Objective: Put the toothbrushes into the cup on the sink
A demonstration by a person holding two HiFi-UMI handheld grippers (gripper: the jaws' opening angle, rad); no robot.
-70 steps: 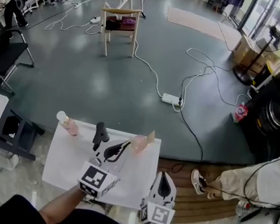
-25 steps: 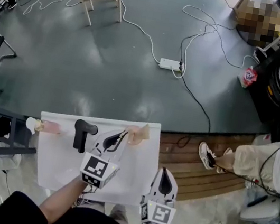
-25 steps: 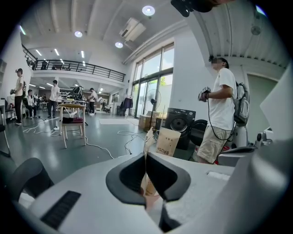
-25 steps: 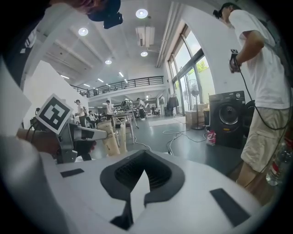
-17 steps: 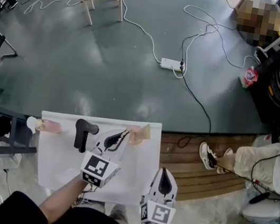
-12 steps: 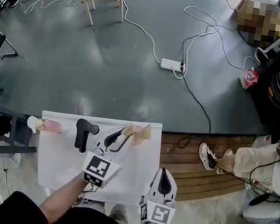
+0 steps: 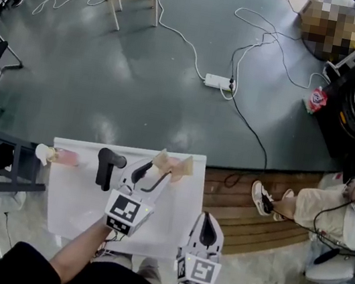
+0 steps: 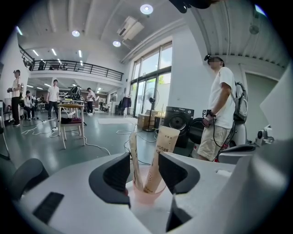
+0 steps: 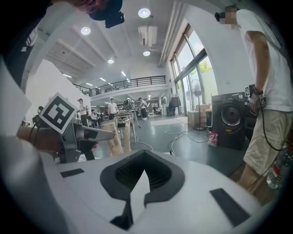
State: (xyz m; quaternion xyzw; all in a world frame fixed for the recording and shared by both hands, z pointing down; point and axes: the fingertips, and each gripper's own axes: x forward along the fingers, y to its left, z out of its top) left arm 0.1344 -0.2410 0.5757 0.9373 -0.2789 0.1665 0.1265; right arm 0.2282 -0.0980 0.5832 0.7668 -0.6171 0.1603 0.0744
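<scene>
The jaws of the left gripper (image 8: 143, 171) have just opened wide, free of the cup (image 8: 147, 195) at 1 o'clock on the sink (image 7: 72, 198). The cup's sides are hidden behind the jaws, and two toothbrushes (image 8: 163, 155) stand inside. The right gripper (image 9: 143, 177) is closed and empty.

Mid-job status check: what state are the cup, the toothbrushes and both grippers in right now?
Cup: upright on the white top, holding both toothbrushes.
Toothbrushes: two, wrapped, standing tilted in the cup.
Left gripper: open; jaws have just been opening, toothbrushes between them, not gripped.
Right gripper: shut, empty.
</scene>
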